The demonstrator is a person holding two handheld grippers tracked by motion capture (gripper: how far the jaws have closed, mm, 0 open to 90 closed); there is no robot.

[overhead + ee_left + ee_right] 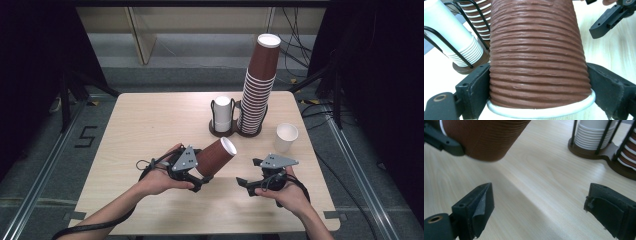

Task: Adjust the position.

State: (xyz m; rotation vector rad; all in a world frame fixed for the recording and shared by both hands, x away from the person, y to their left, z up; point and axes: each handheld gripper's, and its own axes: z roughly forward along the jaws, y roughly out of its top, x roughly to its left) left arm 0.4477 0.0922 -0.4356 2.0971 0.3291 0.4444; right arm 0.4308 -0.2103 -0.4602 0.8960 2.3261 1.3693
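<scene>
Brown ribbed paper cup (216, 156) lies tilted in the left gripper (192, 175), off the worktop (150, 120), mouth toward the cup rack (235, 131) beyond the jaws. The right gripper (250, 184) waits just beside, jaws spread and empty. In the left gripper view both pads press the cup's (539, 57) wall near the rim. In the right gripper view nothing lies between the jaws; the cup (486, 137) hangs ahead. Judging by this, picking is done, placing remains.

The ribbed cup (216, 156) at centre frame is reddish brown with a white rim. Upper right, a tall stack (258, 85) repeats that brown, white-banded. Beside it, plain white cups (223, 114) sit in a dark brown holder (221, 132). The table (150, 125) is pale wood grain.
</scene>
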